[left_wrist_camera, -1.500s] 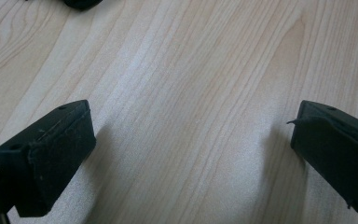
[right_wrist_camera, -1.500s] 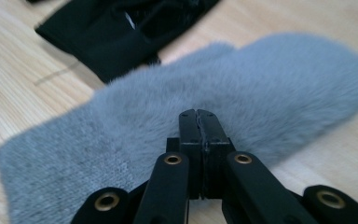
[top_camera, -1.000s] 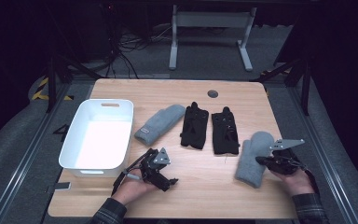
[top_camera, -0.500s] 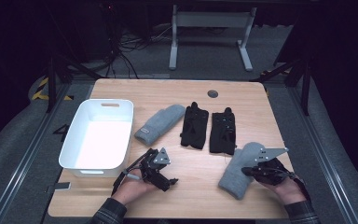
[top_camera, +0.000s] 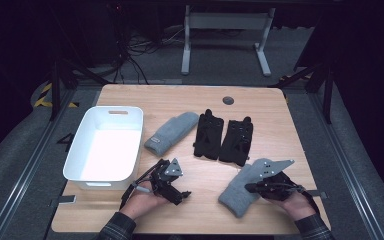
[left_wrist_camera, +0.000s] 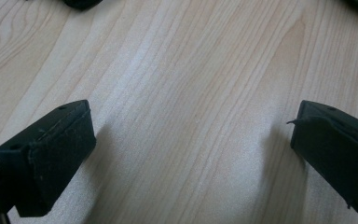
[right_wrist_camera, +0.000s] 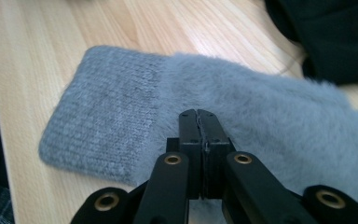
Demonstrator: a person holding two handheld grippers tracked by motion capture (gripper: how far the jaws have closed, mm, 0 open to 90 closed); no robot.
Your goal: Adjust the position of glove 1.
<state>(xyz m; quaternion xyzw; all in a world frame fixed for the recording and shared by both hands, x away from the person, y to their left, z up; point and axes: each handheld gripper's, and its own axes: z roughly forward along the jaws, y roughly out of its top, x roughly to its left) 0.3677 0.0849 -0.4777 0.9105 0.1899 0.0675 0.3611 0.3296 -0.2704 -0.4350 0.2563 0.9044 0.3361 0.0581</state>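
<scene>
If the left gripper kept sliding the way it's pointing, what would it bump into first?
Probably nothing soon: the left gripper, jaws open, faces bare table. Farther on, likely the grey mitten held by the right gripper, though depth is unclear.

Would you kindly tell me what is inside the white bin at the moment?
The white bin looks empty; its bright floor shows bare in the high view. Its near wall hides the strip of floor just behind it.

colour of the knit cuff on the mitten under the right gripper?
Grey, same as the fuzzy grey mitten body; its ribbed knit cuff shows best in the right gripper view.
</scene>
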